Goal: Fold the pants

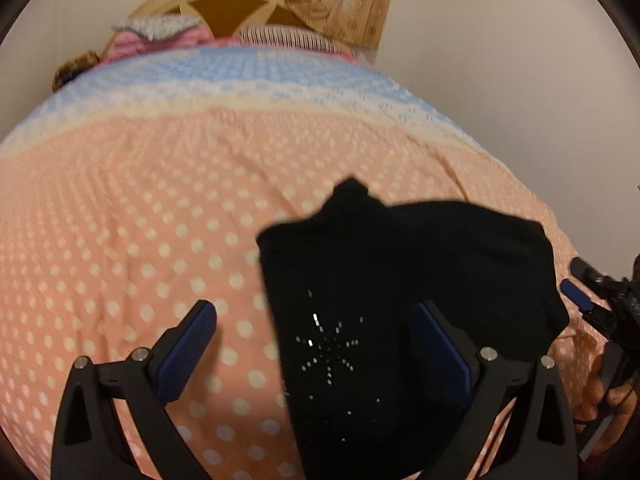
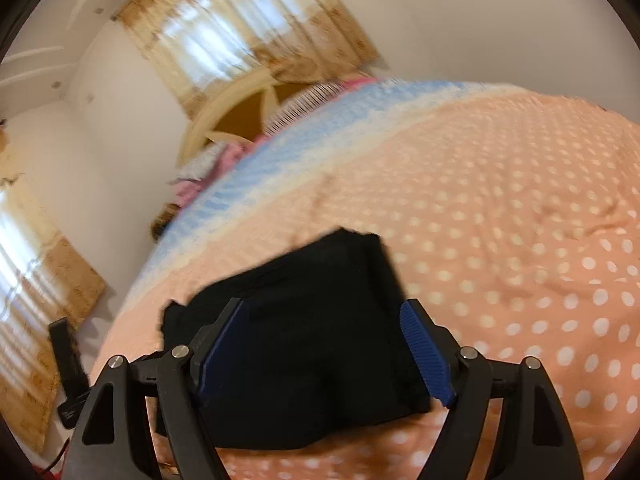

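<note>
Both tools (image 1: 316,344) (image 2: 324,344) gape — angled down over folded pants (image 2: 304,344).

My left gripper (image 1: 310,344): matte black plastic linkage arms with triangular cutouts, round silver pivot screws at the joints, dark blue ribbed rubber pads (image 1: 188,354) on the fingers. My right gripper (image 2: 326,354): same build, black arms, silver screws, blue ribbed pads (image 2: 426,358). A hand (image 1: 600,404) shows at the left view's edge; no sleeve visible.
</note>
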### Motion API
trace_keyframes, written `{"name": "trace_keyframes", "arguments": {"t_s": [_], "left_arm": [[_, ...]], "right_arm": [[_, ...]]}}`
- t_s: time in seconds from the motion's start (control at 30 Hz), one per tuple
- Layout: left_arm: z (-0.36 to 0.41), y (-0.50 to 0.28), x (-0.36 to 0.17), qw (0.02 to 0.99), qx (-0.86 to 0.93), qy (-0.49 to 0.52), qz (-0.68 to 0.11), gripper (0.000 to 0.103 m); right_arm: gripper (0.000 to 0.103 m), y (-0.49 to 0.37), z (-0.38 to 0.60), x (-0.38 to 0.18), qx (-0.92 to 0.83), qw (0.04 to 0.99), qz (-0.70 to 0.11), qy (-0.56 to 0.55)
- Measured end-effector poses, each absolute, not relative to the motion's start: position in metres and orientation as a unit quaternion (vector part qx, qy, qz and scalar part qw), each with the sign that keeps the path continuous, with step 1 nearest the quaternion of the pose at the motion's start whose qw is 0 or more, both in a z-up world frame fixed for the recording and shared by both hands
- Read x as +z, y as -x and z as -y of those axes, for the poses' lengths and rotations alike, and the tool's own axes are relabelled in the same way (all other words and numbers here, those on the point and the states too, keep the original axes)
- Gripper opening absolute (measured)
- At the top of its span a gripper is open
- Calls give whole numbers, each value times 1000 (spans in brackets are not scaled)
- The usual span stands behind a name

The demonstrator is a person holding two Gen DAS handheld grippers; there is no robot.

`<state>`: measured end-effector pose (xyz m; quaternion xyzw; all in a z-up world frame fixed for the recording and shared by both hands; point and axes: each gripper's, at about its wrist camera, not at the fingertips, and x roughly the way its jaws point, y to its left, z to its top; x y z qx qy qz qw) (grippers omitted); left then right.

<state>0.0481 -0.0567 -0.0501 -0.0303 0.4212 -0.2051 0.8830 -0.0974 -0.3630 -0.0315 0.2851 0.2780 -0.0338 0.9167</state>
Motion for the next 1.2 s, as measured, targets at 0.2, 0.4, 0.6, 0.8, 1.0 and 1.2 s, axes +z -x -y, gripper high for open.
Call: {"name": "trace_keyframes", "arguments": {"t_s": [0.2, 0.4, 0.6, 0.8, 1.0, 1.2], "left_arm": [[78, -46, -63, 868, -223, 16, -443, 103], [89, -44, -67, 873, -211, -7, -439, 103], [92, -42, -56, 874, -235, -28, -425, 51], [89, -48, -48, 871, -246, -13, -424, 23], [81, -46, -30, 886, -245, -14, -394, 22], [56, -52, -11, 903, -231, -3, -363, 22]], "right_arm": [[80, 69, 357, -57, -52, 892, -375, -248], [80, 64, 350, -61, -57, 889, -394, -226], [56, 63, 338, -58, -58, 895, -398, -196], [34, 66, 304, -41, -88, 911, -388, -112], [33, 75, 284, -12, -100, 929, -347, -84], [33, 73, 257, 19, -73, 942, -320, -71]]}}
